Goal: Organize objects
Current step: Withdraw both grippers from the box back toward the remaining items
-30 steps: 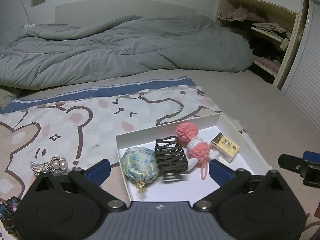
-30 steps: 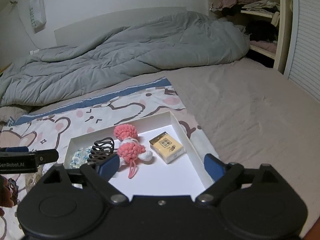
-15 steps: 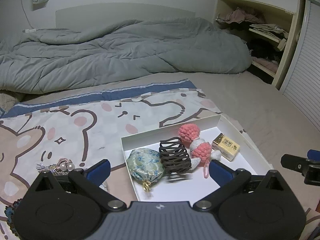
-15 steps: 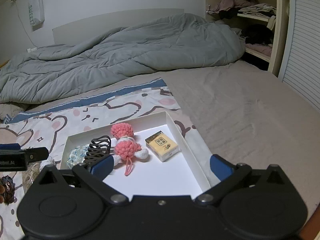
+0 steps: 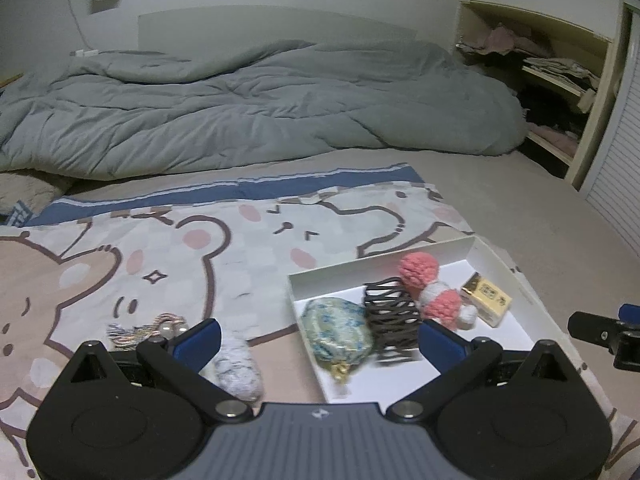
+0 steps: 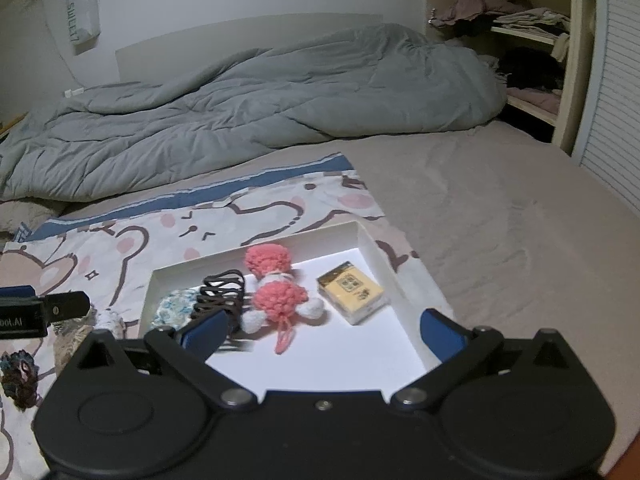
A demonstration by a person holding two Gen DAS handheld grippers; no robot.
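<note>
- One white tray [image 6: 372, 248] is seen on a bear-print sheet [image 5: 160, 248], itself spread on the bed; a grey duvet [image 5: 248, 120] lies bunched beyond it.
- Four items are counted inside the tray, L to R in the right wrist view: 1 blue-green floral pouch [image 6: 176, 306], 1 dark hair claw [image 6: 222, 294], 1 pink-and-white crochet doll [image 6: 278, 292], 1 small yellow box [image 6: 354, 292].
- Pouch, claw and doll are shown touching or overlapping in a row; the box lies just beside the doll, nearer the tray's R wall.
- Outside the tray, on the sheet to its L, three more items are counted: 1 fuzzy white piece [image 5: 236, 364], 1 braided cord w/ pearls [image 5: 144, 330] and 1 dark crocheted piece [image 6: 18, 372] at the L edge of the right wrist view.
- Left gripper [image 5: 316, 340]: fingers are spread wide, nothing held; the white piece and the tray's L wall are framed between them.
- Right gripper [image 6: 322, 328]: fingers are spread fully, nothing gripped; it is poised over the tray's near part, w/ the doll's loop and bare tray floor between them.
- One open shelf unit [image 6: 520, 40] w/ folded clothes is seen at far R.
</note>
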